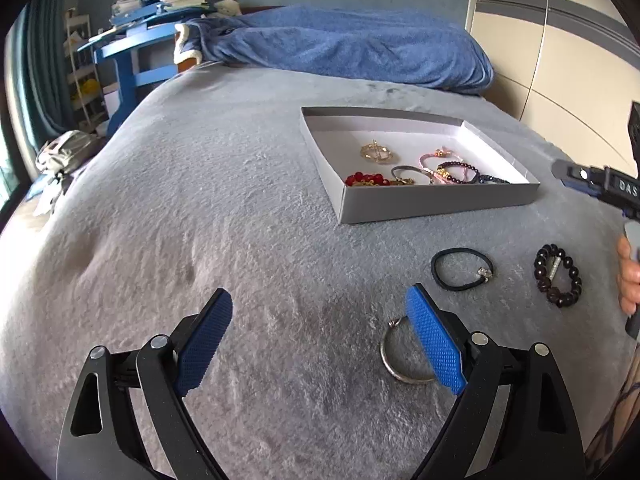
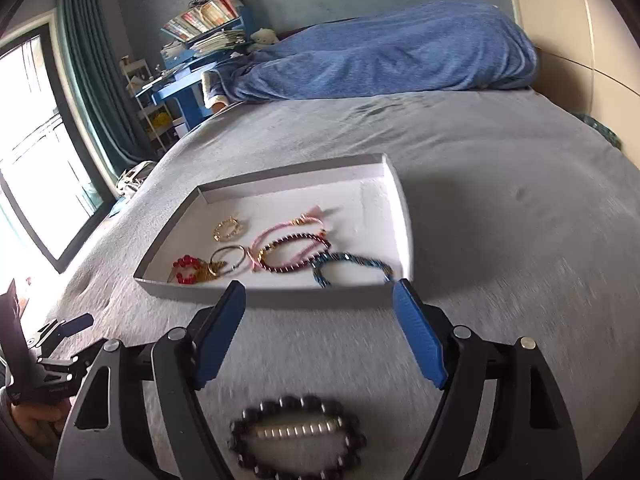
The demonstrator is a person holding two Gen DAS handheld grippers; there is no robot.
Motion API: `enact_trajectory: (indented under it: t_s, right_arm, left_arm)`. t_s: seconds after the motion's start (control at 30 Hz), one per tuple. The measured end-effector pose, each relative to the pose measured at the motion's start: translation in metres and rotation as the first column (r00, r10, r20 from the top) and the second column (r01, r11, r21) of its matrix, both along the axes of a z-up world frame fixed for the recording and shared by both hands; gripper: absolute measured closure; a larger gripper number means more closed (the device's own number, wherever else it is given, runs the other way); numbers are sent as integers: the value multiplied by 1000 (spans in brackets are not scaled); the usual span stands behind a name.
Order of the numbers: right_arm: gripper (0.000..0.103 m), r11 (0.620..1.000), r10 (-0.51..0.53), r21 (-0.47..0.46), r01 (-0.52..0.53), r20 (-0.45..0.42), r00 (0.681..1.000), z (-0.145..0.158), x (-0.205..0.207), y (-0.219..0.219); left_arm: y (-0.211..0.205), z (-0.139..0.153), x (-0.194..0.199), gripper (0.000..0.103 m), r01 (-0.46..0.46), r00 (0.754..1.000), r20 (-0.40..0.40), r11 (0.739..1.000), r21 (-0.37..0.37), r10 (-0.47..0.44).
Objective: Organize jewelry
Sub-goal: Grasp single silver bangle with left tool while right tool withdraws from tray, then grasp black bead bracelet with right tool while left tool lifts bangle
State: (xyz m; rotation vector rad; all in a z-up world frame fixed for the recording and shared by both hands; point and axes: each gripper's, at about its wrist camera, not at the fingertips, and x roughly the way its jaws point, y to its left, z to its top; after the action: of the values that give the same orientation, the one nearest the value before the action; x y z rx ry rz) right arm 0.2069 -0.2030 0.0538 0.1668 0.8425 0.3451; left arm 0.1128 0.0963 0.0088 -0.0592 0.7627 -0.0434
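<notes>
A shallow white box [image 1: 432,200] [image 2: 280,296] sits on the grey bed and holds several bracelets. Loose on the blanket lie a silver bangle [image 1: 390,356], a black hair tie [image 1: 460,270] and a dark bead bracelet [image 1: 558,276] [image 2: 296,440]. My left gripper [image 1: 320,344] is open and empty; its right finger partly covers the bangle. My right gripper [image 2: 318,336] is open and empty, above the dark bead bracelet, just short of the box. The right gripper also shows at the right edge of the left wrist view [image 1: 592,184].
A blue blanket [image 1: 352,48] [image 2: 384,56] is heaped at the head of the bed. A blue desk with books [image 1: 152,20] stands beyond the bed's far left. A window [image 2: 36,148] is at the left. A wardrobe [image 1: 560,60] stands on the right.
</notes>
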Motion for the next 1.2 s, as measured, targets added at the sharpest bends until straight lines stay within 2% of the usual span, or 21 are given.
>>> enact_trajectory:
  t_s: [0.23, 0.43, 0.63, 0.8, 0.9, 0.97, 1.03, 1.2]
  right_arm:
    - [26, 997, -75, 16, 75, -15, 997, 2, -30, -28]
    - [26, 994, -107, 14, 108, -61, 992, -7, -39, -38]
    - [25, 991, -134, -1, 134, -94, 987, -15, -46, -41]
    - [24, 991, -136, -21, 135, -104, 985, -20, -52, -41]
    - [24, 991, -132, -42, 128, -110, 985, -23, -55, -39]
    - [24, 991, -128, -50, 123, -111, 986, -24, -55, -38]
    - [24, 992, -119, -57, 113, -113, 986, -24, -55, -36]
    - [24, 993, -83, -88, 73, -118, 990, -28, -58, -25]
  left_arm:
    - [-9, -1, -13, 15, 56, 998, 16, 998, 10, -57]
    - [-23, -3, -17, 15, 112, 994, 13, 993, 48, -112]
    - [-35, -4, -20, 15, 168, 986, 8, 985, 46, -168]
    - [-52, -12, -17, 15, 211, 977, -35, 972, 99, -209]
    - [-51, -16, -13, 15, 203, 978, -71, 974, 98, -197]
    - [-50, -19, -10, 23, 200, 977, -91, 976, 83, -192]
    - [-47, -20, -9, 36, 197, 976, -106, 978, 72, -189]
    - [-50, -21, -12, 51, 219, 972, -105, 972, 79, -211]
